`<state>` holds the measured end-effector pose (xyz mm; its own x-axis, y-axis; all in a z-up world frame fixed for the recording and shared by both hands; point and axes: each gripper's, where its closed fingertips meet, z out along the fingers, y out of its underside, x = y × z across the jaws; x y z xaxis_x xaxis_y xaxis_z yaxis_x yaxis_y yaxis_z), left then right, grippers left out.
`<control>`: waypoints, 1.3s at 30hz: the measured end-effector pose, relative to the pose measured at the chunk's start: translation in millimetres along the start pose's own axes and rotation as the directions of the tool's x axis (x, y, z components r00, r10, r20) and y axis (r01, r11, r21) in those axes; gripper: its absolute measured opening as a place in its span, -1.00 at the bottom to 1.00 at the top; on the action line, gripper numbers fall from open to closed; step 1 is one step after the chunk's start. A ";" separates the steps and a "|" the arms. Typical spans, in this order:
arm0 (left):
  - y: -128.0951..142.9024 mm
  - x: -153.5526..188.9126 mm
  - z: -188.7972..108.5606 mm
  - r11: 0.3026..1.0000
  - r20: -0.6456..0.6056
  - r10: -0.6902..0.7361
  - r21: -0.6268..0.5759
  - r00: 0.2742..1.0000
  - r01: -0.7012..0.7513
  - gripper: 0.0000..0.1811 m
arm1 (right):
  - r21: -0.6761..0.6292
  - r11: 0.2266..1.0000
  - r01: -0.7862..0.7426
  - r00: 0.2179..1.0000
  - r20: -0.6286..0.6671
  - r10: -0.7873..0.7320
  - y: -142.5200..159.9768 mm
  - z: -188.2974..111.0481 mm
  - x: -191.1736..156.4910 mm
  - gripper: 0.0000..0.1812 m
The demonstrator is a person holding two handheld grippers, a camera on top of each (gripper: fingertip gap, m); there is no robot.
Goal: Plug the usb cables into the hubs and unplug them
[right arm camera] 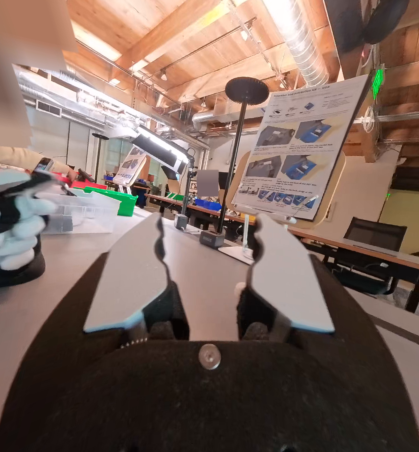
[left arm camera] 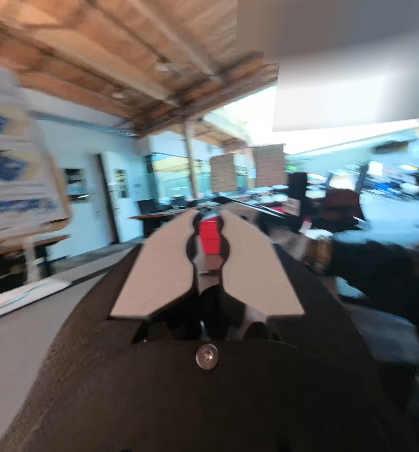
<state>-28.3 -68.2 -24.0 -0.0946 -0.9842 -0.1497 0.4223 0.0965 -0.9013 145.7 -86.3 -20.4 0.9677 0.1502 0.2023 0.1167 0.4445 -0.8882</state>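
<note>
A grey table point(right arm camera: 203, 264) fills the lower middle of the right wrist view, with the right gripper point(right arm camera: 208, 220) low over it, jaws spread and empty. An instruction sheet point(right arm camera: 301, 151) stands upper right; a clear bin point(right arm camera: 86, 208) and green bin point(right arm camera: 120, 198) sit at left. The left gripper point(left arm camera: 209, 215), frame centre in its blurred view, has jaws nearly together with nothing seen between them. No cable or hub can be made out.
</note>
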 end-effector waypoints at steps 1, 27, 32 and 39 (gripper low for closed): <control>0.4 13.3 -2.0 1.000 -0.095 0.006 -0.016 0.996 -0.008 -0.93 | 0.003 1.000 0.024 0.999 0.023 -0.024 -0.9 -1.5 -3.4 -0.52; 11.8 1.6 13.1 0.989 0.001 -0.147 -0.031 0.989 0.147 -0.13 | 0.015 1.000 0.002 0.998 0.063 -0.003 -1.1 -2.8 -8.7 -0.66; -9.9 -9.8 -0.8 0.986 0.027 -0.136 0.101 0.990 0.133 -0.91 | -0.029 1.000 0.009 0.987 0.162 -0.004 3.4 -4.5 -23.0 -1.00; 4.5 -18.9 6.8 0.982 0.098 -0.189 0.037 0.977 0.186 0.02 | 0.006 0.996 0.093 0.994 0.060 -0.093 1.0 1.4 -15.5 -0.21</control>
<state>-18.4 -50.2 -22.4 -0.0839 -0.9944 0.0637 0.4304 -0.0939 -0.8978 130.5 -86.9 -23.8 0.9375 0.1609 0.3086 0.2047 0.4621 -0.8629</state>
